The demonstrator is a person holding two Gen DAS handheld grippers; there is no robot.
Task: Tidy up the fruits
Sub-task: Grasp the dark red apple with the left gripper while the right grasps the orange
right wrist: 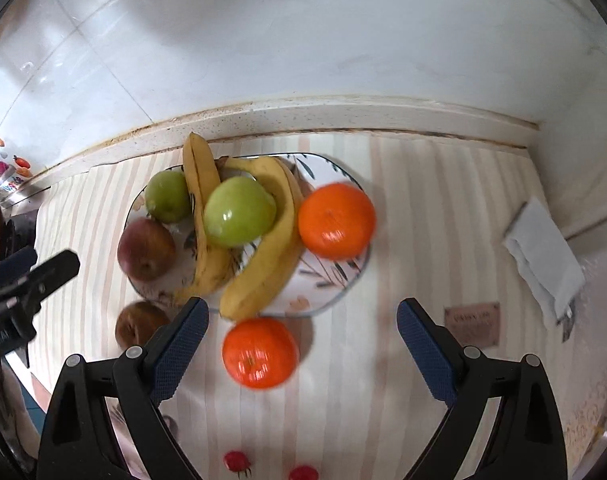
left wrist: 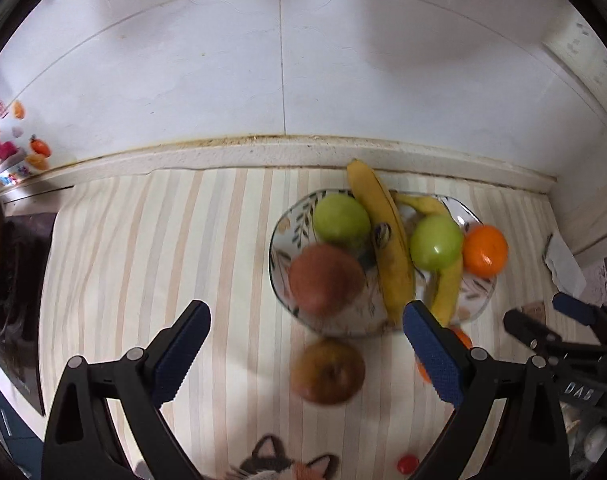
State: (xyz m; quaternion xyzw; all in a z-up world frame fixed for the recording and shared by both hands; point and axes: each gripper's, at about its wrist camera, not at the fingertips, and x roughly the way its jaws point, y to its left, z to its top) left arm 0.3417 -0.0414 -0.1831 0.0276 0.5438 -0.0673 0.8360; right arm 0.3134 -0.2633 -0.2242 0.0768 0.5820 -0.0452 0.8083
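Both grippers point down at a striped mat (right wrist: 403, 208) where a patterned plate (right wrist: 327, 280) stands near the back edge of the counter. The left gripper (left wrist: 305, 326) has its two blue-padded fingers spread wide, and nothing is between the pads; the right gripper (right wrist: 303, 322) is spread wide in the same way and also holds nothing. On the plate lie two bananas (right wrist: 263, 256), two green apples (right wrist: 239, 216), one red apple (left wrist: 325, 280) at the plate's left side and one orange (right wrist: 335, 222) at its right rim. In the left wrist view, a second brownish-red apple (left wrist: 327, 370) lies on the mat just in front of the plate, below and between the left gripper's fingers, apart from both pads. In the right wrist view, a second orange (right wrist: 259, 352) lies on the mat just in front of the plate, between the right gripper's fingers but closer to the left one, not touching it. The brownish apple appears there partly behind that left finger. Two small red fruits (right wrist: 235, 460) lie on the mat nearer to the camera. A folded white paper (right wrist: 543, 256) lies at the right, well apart from the plate.
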